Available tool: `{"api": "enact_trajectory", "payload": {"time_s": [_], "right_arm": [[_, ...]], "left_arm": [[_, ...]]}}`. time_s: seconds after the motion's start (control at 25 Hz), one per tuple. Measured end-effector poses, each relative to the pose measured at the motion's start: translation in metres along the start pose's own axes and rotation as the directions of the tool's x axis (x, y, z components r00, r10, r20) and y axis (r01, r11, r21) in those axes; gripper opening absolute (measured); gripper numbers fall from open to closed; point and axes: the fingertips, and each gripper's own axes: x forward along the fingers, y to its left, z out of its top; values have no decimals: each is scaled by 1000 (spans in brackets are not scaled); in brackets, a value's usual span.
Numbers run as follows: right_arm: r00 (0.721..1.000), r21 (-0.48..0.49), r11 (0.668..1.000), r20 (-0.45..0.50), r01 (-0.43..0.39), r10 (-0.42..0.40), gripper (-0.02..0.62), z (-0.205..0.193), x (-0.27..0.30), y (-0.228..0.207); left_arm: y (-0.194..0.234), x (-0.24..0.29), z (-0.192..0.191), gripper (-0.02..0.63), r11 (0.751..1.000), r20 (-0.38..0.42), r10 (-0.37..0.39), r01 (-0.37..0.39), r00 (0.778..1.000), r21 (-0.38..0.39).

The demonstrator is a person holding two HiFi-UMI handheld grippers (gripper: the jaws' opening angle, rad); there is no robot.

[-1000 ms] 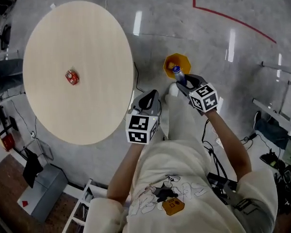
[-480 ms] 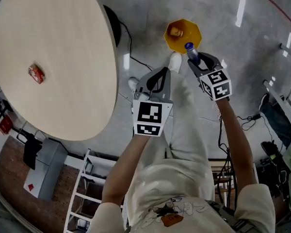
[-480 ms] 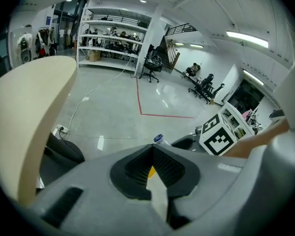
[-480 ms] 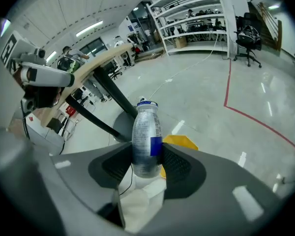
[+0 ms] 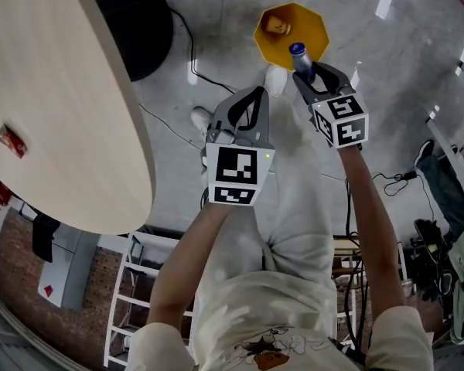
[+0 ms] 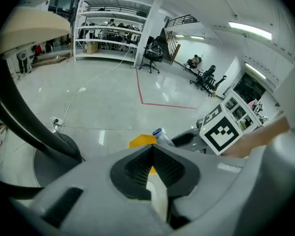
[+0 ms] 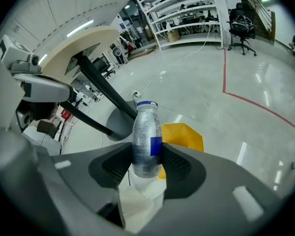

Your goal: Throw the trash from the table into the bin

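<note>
Right gripper (image 7: 146, 167) is clamping a small clear plastic bottle with blue cap (image 7: 146, 134), yellow octagonal plastic bin (image 5: 315, 31) is sitting just ahead of its tips; left gripper (image 6: 150, 154) is hanging beside it, jaws together, nothing between them

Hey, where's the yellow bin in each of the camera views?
Head view: yellow bin at the top edge, just right of centre.
Left gripper view: lower centre, peeking over the jaws.
Right gripper view: centre, just behind the bottle.
Shared landmark: that blue-capped bottle, beside it in all three.
</note>
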Motion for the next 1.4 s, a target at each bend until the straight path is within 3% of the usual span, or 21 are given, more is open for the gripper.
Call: {"api": "enact_trajectory", "payload": {"time_s": [0.32, 0.52, 0.76, 1.12, 1.24, 1.4], "right_arm": [[998, 66, 996, -14, 64, -63, 198, -17, 42, -35], [983, 60, 987, -119, 146, -138, 198, -43, 73, -53], [978, 99, 984, -166, 147, -130, 198, -62, 115, -61], [965, 136, 976, -221, 172, -139, 200, -77, 139, -78], [963, 179, 966, -230, 186, -143, 258, -78, 134, -78], [964, 204, 959, -221, 195, -149, 270, -78, 126, -82]], "left_arm": [[17, 65, -24, 6, 998, -28, 21, -19, 999, 64], [37, 105, -49, 6, 991, -21, 45, -42, 999, 126], [63, 151, -84, 6, 992, -54, 64, -58, 996, 112], [78, 165, -91, 6, 990, -42, 72, -66, 997, 125], [75, 159, -84, 6, 989, -37, 63, -58, 997, 137], [74, 160, -79, 6, 988, -47, 66, -59, 997, 140]]}}
